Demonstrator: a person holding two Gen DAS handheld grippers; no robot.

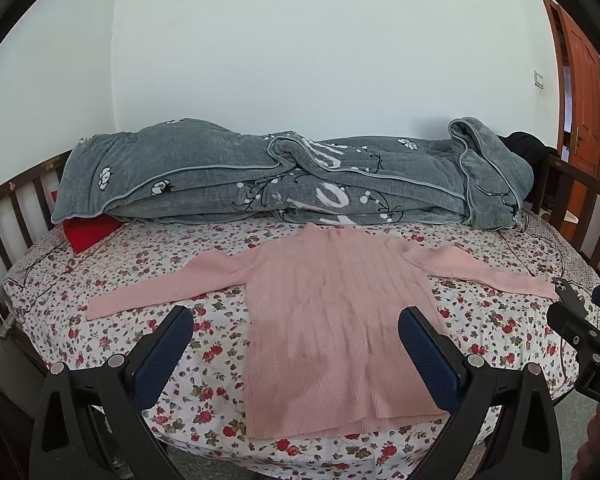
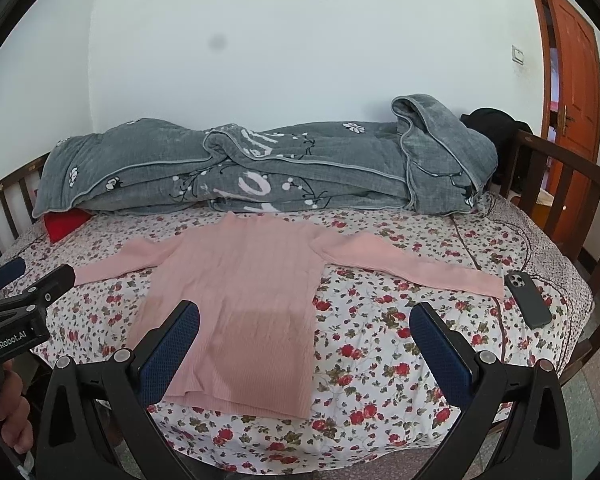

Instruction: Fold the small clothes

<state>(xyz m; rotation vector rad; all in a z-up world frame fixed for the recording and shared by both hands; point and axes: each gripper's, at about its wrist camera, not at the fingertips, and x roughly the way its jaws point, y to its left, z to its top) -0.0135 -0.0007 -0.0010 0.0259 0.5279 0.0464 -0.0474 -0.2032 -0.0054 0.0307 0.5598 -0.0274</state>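
On the bed's floral sheet (image 1: 112,336) lies a pink ribbed sweater (image 1: 332,320), flat, sleeves spread wide. Left hand-held gripper (image 1: 296,356) hovers over its hem, jaws released wide, holding nothing; right hand-held gripper (image 2: 304,348) likewise gapes empty, over the sweater's right edge. A dark phone (image 2: 527,300) rests just beside the right cuff. A grey quilt (image 1: 260,176) is bunched along the wall side.

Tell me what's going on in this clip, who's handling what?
A person holds a gripper in each hand over a bed with a floral sheet. A pink sweater lies spread flat, both sleeves out, nothing folded yet. The left gripper and right gripper both hover with jaws open, touching nothing. A grey quilt is bundled at the back, and a phone lies just off the sweater's right-hand cuff.
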